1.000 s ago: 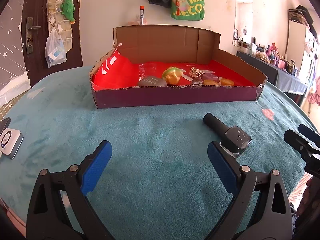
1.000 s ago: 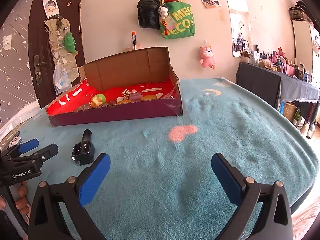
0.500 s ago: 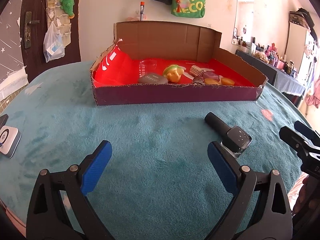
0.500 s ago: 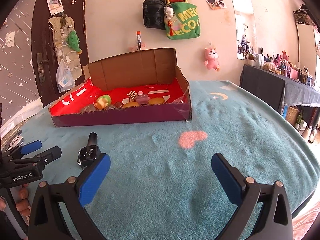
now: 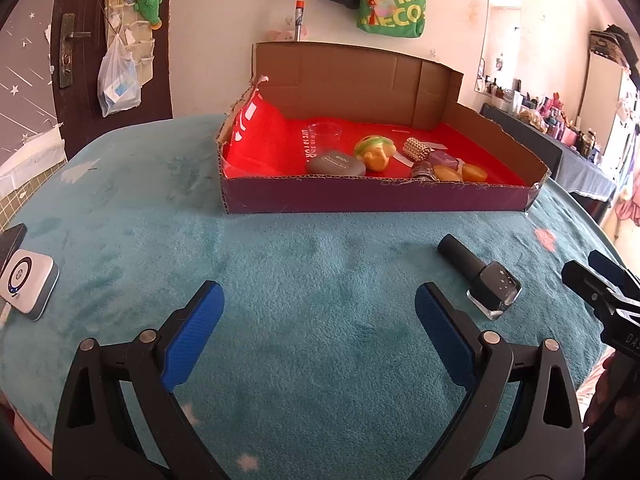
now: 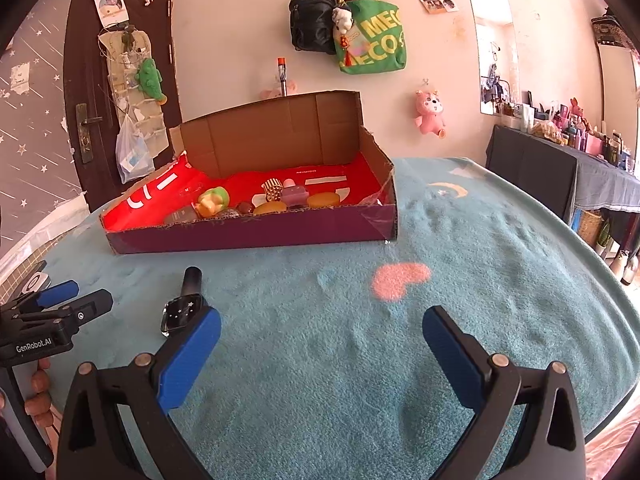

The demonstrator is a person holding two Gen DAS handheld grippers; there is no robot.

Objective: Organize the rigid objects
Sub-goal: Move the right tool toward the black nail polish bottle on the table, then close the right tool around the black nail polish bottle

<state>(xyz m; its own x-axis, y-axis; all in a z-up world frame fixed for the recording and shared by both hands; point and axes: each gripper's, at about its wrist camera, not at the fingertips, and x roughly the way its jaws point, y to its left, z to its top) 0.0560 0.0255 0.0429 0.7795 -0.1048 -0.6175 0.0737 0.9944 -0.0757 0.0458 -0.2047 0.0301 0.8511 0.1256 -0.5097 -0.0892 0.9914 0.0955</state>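
Drawn nearer since a second ago: box (image 5: 376, 200) and nail polish bottle (image 5: 478, 276), lying on blanket (image 5: 300, 280) between left gripper (image 5: 316, 320) and right gripper (image 6: 320, 344). Both spread wide, empty. Probably approaching to pick up the bottle.

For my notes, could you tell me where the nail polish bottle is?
The nail polish bottle lies on the teal blanket, outside the cardboard box, between both hand-held grippers.

"GenRobot.AI" is printed on the left gripper (image 6: 60, 304). The green bag (image 6: 370, 42) on the wall ahead reads "MECO". Red liner (image 5: 304, 144) in the box reads "LIFE IS FOR".
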